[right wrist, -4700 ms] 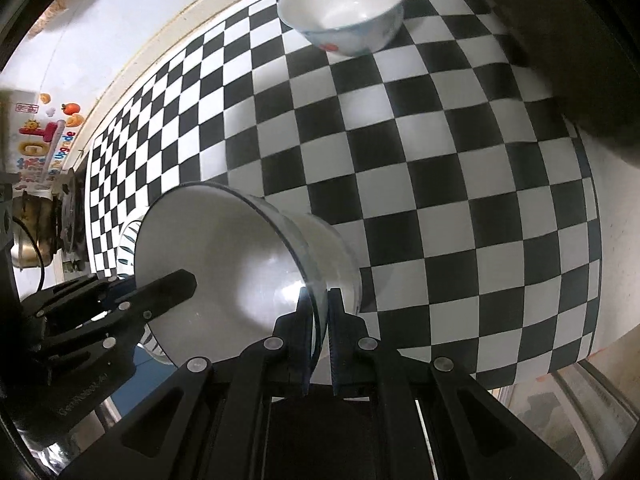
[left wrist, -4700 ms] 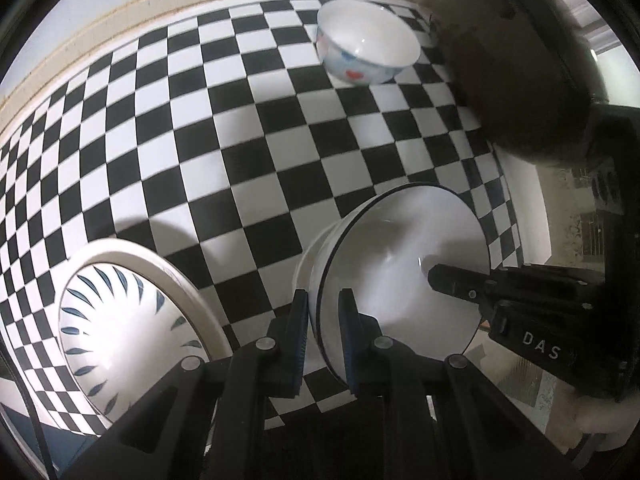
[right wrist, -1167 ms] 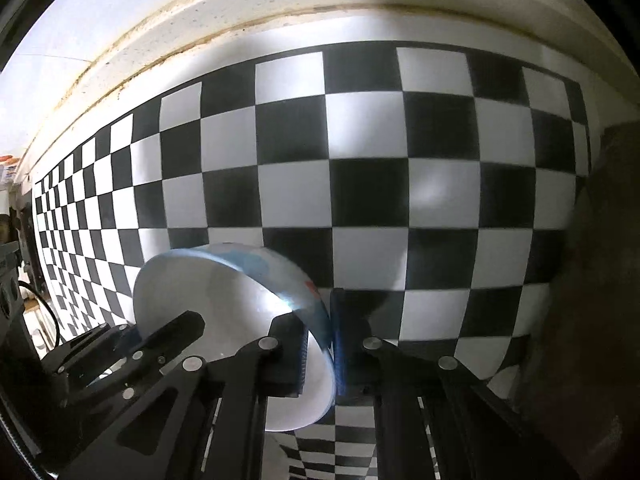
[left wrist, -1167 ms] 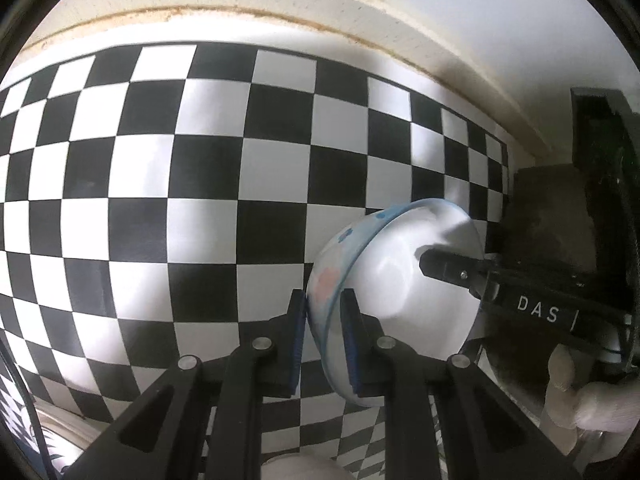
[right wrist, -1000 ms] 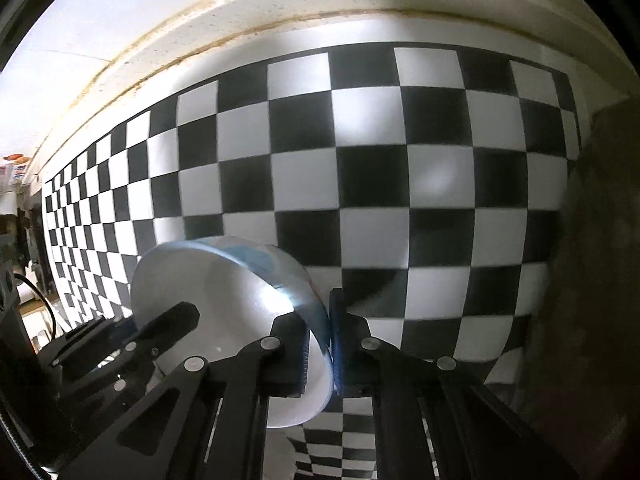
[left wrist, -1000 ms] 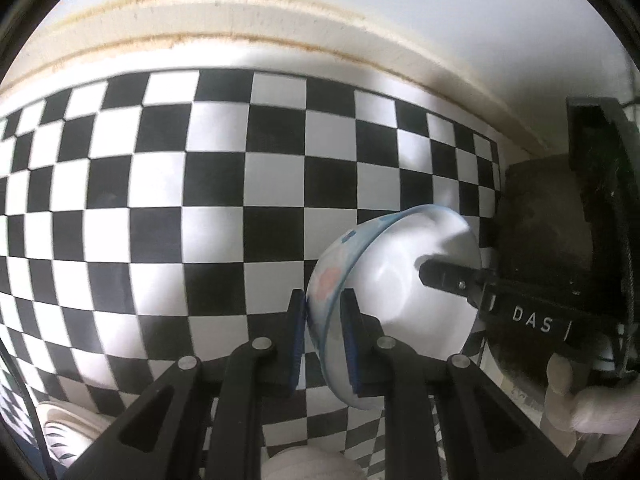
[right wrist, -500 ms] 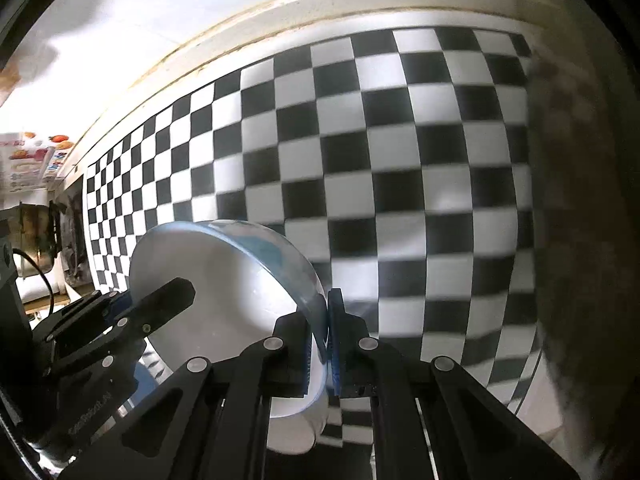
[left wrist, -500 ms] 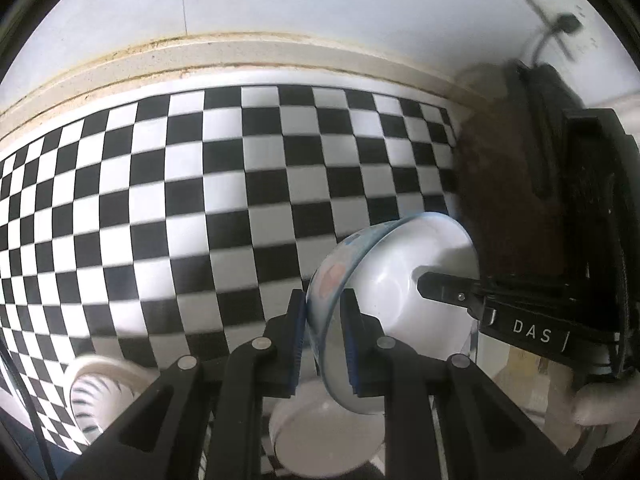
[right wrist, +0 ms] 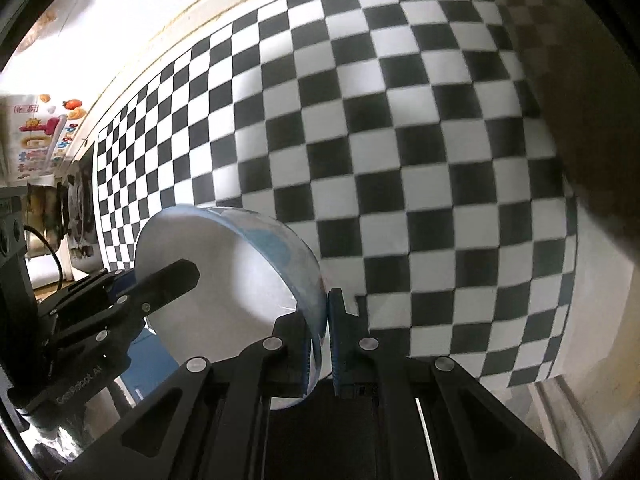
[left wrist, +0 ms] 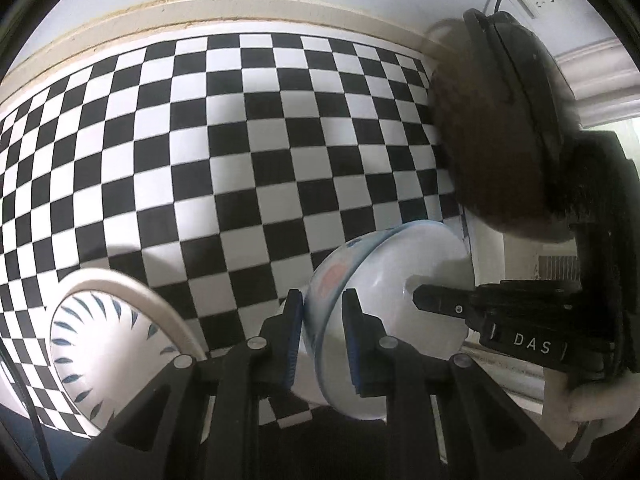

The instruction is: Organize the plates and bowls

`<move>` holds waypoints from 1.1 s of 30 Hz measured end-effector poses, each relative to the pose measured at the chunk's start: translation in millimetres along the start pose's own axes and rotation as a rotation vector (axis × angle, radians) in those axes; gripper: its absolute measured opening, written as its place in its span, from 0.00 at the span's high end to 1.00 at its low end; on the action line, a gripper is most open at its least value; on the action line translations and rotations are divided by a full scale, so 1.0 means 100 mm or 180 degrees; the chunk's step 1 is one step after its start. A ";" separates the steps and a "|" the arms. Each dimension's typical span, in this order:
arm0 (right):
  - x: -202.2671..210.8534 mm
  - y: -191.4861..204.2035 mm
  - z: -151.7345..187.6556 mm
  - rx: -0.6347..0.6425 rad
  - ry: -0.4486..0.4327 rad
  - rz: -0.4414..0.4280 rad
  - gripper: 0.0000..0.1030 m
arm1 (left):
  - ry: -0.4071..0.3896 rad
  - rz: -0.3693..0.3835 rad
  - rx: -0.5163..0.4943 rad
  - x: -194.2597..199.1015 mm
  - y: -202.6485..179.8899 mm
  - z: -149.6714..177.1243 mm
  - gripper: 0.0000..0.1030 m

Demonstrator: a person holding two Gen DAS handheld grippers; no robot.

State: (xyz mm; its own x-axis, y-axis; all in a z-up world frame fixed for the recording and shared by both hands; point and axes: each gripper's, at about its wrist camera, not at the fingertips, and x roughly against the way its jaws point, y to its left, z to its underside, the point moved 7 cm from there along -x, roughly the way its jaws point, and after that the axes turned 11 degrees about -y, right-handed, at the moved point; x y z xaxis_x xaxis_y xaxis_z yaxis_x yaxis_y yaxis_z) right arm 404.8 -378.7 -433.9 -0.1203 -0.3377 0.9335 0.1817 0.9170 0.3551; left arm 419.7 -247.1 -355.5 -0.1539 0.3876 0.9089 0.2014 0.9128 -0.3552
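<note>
Both grippers hold one small white bowl [left wrist: 404, 264] with blue and pink marks on its outside, lifted above the checkered cloth. My left gripper [left wrist: 322, 320] is shut on its near rim. My right gripper [right wrist: 322, 332] is shut on the opposite rim of the same bowl [right wrist: 224, 280]. Each view shows the other gripper's fingers reaching into the bowl. A white plate [left wrist: 100, 344] with blue leaf marks lies at lower left in the left wrist view. Part of another white dish [left wrist: 304, 384] shows under the held bowl, mostly hidden.
A black-and-white checkered cloth [left wrist: 240, 160] covers the counter up to a cream wall ledge [left wrist: 200, 12]. A dark round appliance [left wrist: 500, 128] with a cable stands at the right. A colourful carton [right wrist: 36, 136] and kitchen items sit at the far left in the right wrist view.
Both grippers have pulled back from the wall and risen with the bowl. The leaf plate and a white dish have come into view beneath, and more of the cloth shows.
</note>
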 end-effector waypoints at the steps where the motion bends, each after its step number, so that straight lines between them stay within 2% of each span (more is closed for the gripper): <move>1: -0.01 0.01 0.05 -0.0002 0.0010 -0.0008 0.91 | 0.0000 -0.0009 0.0002 0.01 0.02 0.03 0.84; 7: -0.26 0.16 0.31 -0.0028 0.0076 -0.0032 0.91 | 0.0094 -0.0044 0.0035 -0.05 0.17 0.25 0.84; 14: -0.42 0.10 0.49 -0.0026 0.0160 0.0060 0.91 | 0.0224 -0.0080 -0.0036 -0.20 0.16 0.41 0.84; 28: -0.52 0.11 0.50 0.0059 0.0178 0.0241 0.90 | 0.0367 -0.0198 -0.0110 -0.40 0.17 0.56 0.84; 33: -0.55 0.12 0.47 0.0091 0.0187 0.0270 0.89 | 0.0348 -0.0242 -0.0109 -0.43 0.18 0.56 0.84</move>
State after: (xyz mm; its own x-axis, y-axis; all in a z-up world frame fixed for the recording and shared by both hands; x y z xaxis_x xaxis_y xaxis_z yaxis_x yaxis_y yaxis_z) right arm 367.9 -338.8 -483.6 -0.0481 -0.2696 0.9618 0.1606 0.9483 0.2739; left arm 375.7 -240.5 -413.0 -0.0641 0.2996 0.9519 0.2264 0.9334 -0.2785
